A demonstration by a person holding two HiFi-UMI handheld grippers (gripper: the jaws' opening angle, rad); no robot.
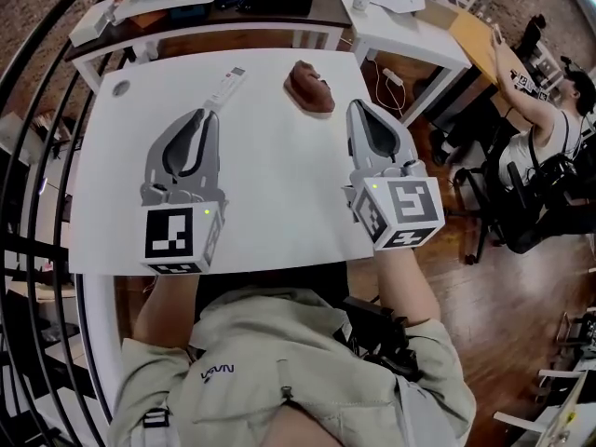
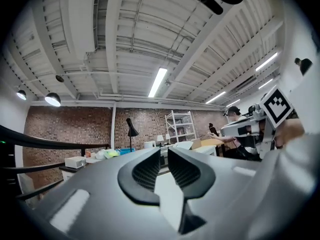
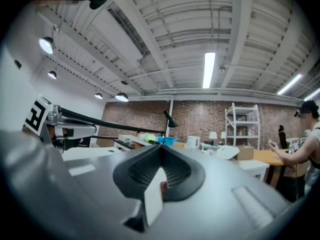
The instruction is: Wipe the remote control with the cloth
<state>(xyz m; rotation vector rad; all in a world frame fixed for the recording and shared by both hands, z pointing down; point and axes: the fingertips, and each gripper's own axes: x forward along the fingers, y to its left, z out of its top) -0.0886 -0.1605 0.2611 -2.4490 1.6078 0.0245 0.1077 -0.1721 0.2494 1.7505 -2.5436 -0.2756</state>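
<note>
The left gripper [image 1: 207, 113] is empty, with only a thin slit between its jaws. The right gripper [image 1: 359, 106] is clenched on nothing. Beyond them, at upper centre on the white table [image 1: 270, 184], lie the remote control [image 1: 228, 84] and the brown cloth [image 1: 310, 88], apart. The cloth looks soft and light, so pinch a raised fold. The stiff remote may slide, so steady one end.

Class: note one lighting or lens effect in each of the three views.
Head view: fisheye bows the black metal railing; the white rectangular table is evenly lit. Left gripper view: a long fluorescent ceiling tube glares. Right gripper view: dark vignetted corners.
</note>
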